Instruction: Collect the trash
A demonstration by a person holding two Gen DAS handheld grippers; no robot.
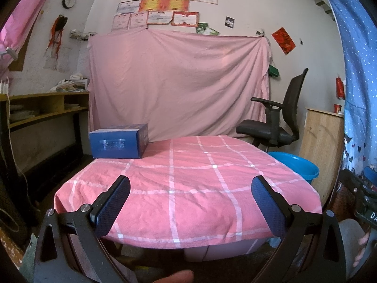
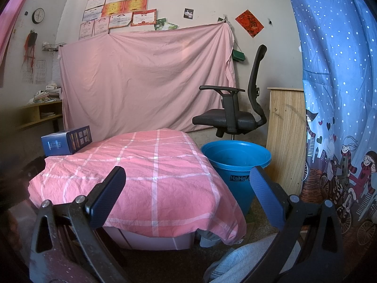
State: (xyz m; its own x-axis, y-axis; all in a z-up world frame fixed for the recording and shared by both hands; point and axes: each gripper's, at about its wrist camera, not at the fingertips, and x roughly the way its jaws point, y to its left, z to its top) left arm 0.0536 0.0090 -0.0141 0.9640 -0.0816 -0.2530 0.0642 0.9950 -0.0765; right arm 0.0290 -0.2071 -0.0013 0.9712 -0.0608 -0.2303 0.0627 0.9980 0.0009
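On the surface's (image 1: pixel 188 188) far-left corner sits a blue box (image 1: pixel 119 141) — left tongs (image 1: pixel 190 188) and right tongs (image 2: pixel 187 181) gape empty; approach squarely, then carry to the bucket (image 2: pixel 235 162).

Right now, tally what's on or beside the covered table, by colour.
Blue: 2, the box on the far left corner of the table and the bucket on the floor to its right.
Pink: 1, the checked cloth over the table.
Black: 1, the office chair behind the bucket.
Total: 4
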